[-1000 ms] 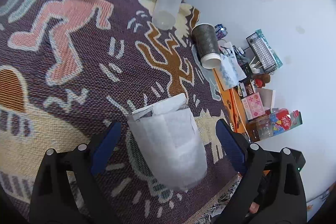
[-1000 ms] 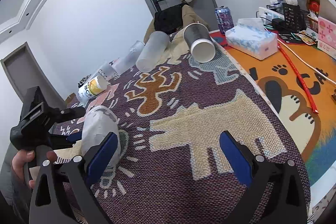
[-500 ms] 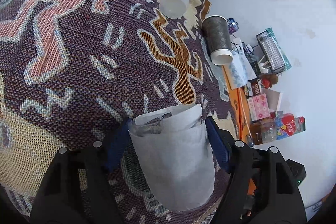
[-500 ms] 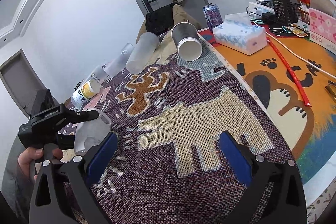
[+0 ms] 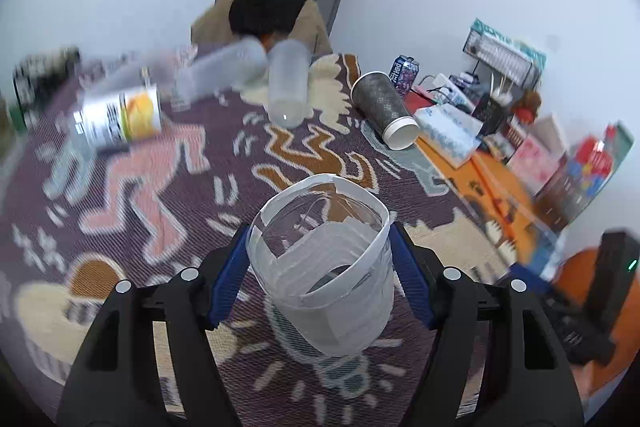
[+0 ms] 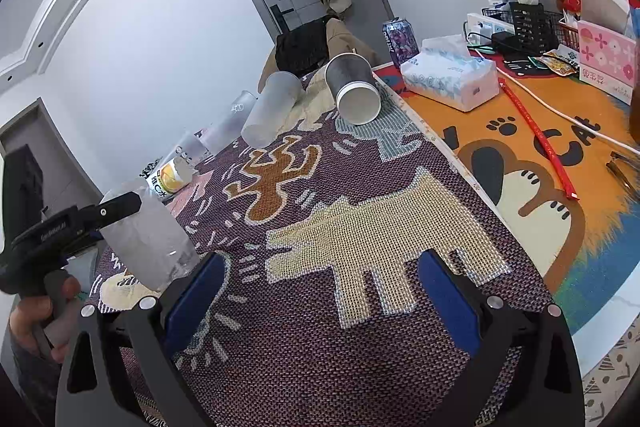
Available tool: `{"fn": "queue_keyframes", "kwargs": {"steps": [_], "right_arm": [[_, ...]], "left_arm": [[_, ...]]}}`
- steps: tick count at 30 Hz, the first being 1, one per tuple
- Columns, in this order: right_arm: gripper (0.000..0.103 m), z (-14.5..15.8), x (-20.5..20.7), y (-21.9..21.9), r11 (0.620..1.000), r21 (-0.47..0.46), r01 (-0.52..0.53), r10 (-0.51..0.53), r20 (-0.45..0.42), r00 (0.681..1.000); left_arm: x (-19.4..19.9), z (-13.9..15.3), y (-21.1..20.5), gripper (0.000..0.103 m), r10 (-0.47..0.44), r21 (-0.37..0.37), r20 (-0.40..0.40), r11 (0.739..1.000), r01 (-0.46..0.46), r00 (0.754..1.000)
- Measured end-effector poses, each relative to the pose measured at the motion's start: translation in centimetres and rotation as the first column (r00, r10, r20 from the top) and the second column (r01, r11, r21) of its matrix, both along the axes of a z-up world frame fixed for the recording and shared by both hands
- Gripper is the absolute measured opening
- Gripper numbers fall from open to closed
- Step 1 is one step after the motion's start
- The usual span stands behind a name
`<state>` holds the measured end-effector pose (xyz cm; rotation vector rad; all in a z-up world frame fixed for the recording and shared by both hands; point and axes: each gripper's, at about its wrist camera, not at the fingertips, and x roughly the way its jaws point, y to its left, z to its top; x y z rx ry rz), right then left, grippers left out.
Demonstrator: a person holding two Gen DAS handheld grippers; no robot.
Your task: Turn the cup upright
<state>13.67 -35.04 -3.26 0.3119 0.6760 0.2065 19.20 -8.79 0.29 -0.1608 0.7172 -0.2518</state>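
Since a second ago the left claw (image 5: 320,263) has closed on the clear cup (image 5: 320,267), tilting it mouth-up above the patterned cloth (image 6: 360,367). The right claw (image 6: 320,303) gapes wide over bare cloth; a paper cup (image 6: 354,91) lies toppled beyond.

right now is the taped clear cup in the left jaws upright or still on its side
Roughly upright: the taped cup has its open mouth facing up, clamped in the left gripper. Whether its base touches the mat, cannot tell.

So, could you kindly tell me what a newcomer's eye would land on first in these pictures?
The clear plastic cup patched with white tape, clamped in the left gripper, fills the foreground, mouth up. Beyond it, a dark paper cup and frosted cups lie tipped on the bright figure-patterned mat. The right gripper hovers open and empty.
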Motion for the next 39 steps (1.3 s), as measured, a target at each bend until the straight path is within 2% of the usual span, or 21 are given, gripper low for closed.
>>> {"fn": "queue_keyframes", "kwargs": {"steps": [1, 7, 14, 17, 18, 19, 20, 23, 26, 33, 39], "right_arm": [[0.095, 0.1, -0.1, 0.1, 1.0, -0.002, 0.001, -0.001, 0.002, 1.0], [0.095, 0.3, -0.7, 0.3, 1.0, -0.024, 0.005, -0.005, 0.008, 1.0], [0.095, 0.6, -1.3, -0.6, 0.999, -0.039, 0.033, -0.033, 0.01, 0.999], [0.095, 0.5, -1.6, -1.0, 0.998, -0.039, 0.044, -0.044, 0.007, 0.999], [0.095, 0.4, -1.7, -1.1, 0.998, -0.037, 0.047, -0.046, 0.005, 0.999], [0.095, 0.4, -1.6, -1.1, 0.998, -0.036, 0.047, -0.047, 0.002, 0.999], [0.095, 0.4, -1.6, -1.1, 0.998, -0.034, 0.045, -0.045, 0.0, 0.999], [0.095, 0.5, -1.8, -0.9, 0.999, -0.039, 0.038, -0.037, 0.006, 0.999], [0.095, 0.7, -1.8, -0.6, 0.999, -0.039, 0.031, -0.031, 0.011, 0.999], [0.095, 1.2, -2.3, 0.2, 0.999, -0.041, 0.016, -0.015, 0.024, 1.0], [0.095, 2.2, -3.1, 1.6, 0.998, -0.057, -0.013, 0.016, 0.048, 0.999]], "left_arm": [[-0.4, 0.2, -0.5, 0.068, 0.003, 0.05, 0.032, 0.999, -0.005, 0.999], [-1.2, 0.3, -2.2, 0.069, 0.001, 0.205, 0.134, 0.978, -0.029, 0.991], [-0.9, -0.8, -3.6, 0.069, -0.012, 0.254, 0.147, 0.967, -0.026, 0.989], [-0.9, -1.8, -4.7, 0.074, -0.029, 0.299, 0.133, 0.954, -0.012, 0.991], [-0.9, -2.2, -5.1, 0.079, -0.044, 0.314, 0.113, 0.949, 0.006, 0.993], [-0.8, -2.5, -5.5, 0.083, -0.06, 0.315, 0.08, 0.948, 0.032, 0.995], [-0.9, -2.7, -5.5, 0.091, -0.071, 0.3, 0.061, 0.953, 0.05, 0.996], [-1.9, -1.8, -4.8, 0.096, -0.077, 0.239, 0.075, 0.969, 0.057, 0.994], [-2.8, -0.5, -3.9, 0.097, -0.079, 0.197, 0.093, 0.979, 0.06, 0.993], [-4.6, 1.5, -2.8, 0.097, -0.083, 0.157, 0.128, 0.986, 0.062, 0.988], [-6.5, 2.3, -0.7, 0.097, -0.038, 0.12, 0.164, 0.993, 0.018, 0.986]]}}
